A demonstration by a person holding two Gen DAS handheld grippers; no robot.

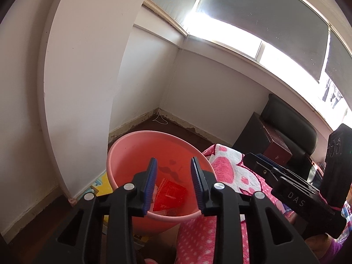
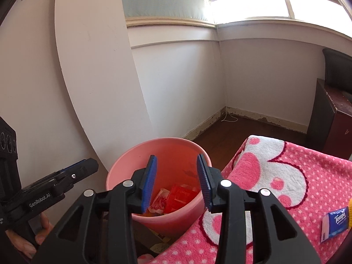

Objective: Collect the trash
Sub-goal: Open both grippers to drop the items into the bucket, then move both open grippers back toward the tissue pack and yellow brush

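Left gripper point(image 1: 173, 182) jaws wide, empty | right gripper point(image 2: 177, 183) jaws wide, empty | both above pink bin point(image 2: 123, 169) beside blanket's point(image 2: 308, 187) left edge | red wrapper point(image 1: 170, 194) lies at bin bottom, below jaws

One pink bin point(image 2: 123, 171), one tissue pack point(image 2: 334, 223), two grippers point(image 1: 173, 184).

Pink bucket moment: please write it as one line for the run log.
left gripper: open, empty | right gripper: open, empty | both above pink bucket | red wrappers inside | tissue pack on blanket
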